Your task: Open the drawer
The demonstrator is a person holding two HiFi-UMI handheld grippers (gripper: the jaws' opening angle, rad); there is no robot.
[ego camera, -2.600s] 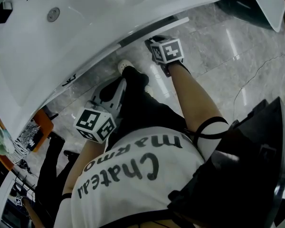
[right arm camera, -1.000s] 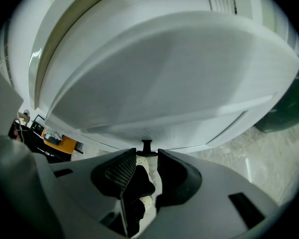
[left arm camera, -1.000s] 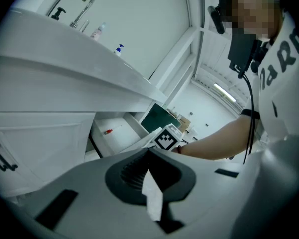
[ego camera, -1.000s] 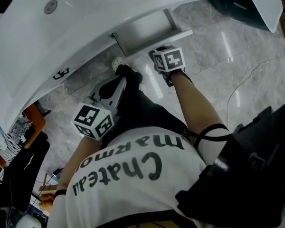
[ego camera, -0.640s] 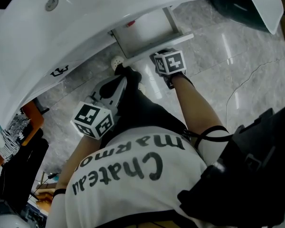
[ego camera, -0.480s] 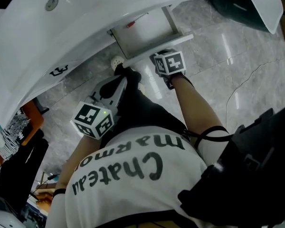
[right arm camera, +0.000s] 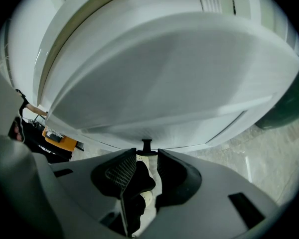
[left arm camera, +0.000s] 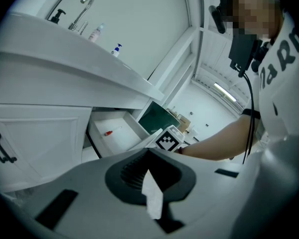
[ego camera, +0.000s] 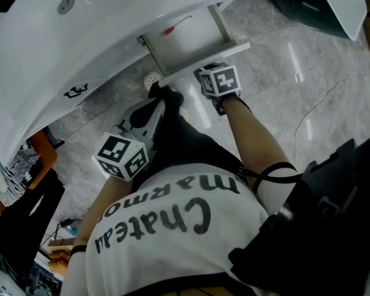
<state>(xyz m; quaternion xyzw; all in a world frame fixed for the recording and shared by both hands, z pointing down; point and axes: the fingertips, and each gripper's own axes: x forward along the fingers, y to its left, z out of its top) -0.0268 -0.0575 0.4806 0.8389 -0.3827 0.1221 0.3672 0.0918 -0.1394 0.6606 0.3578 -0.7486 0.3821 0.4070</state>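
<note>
Head view: the shallow white drawer [ego camera: 194, 45] stands part-way out from under the glossy white vanity counter [ego camera: 111, 36]. Its long front panel runs slantwise across the picture, and its line of travel points from the counter toward the person. The right gripper [ego camera: 209, 71] sits at that front panel, directly on the drawer's near side, so any further pull comes straight back toward the body. The left gripper [ego camera: 155, 106] hangs lower, beside the person's dark trouser leg, well apart from the drawer and clearly the farther of the two. A small red object [ego camera: 174, 27] lies on the drawer's floor. The right gripper's marker cube covers the handle, and the drawer's back end is hidden under the counter.

Left gripper view: the jaw tips meet with nothing between them. Ahead and slightly left the drawer [left arm camera: 114, 138] shows open, with the right gripper's cube at its front corner. The handle cannot be seen from here.

Right gripper view: a small black T-shaped handle [right arm camera: 147, 146] stands between the jaw tips, filling the fairly wide gap, so I judge the jaws closed on it. The white drawer front fills the picture above. The drawer's inside and its runners are out of sight, so how much travel remains cannot be told here.
</note>
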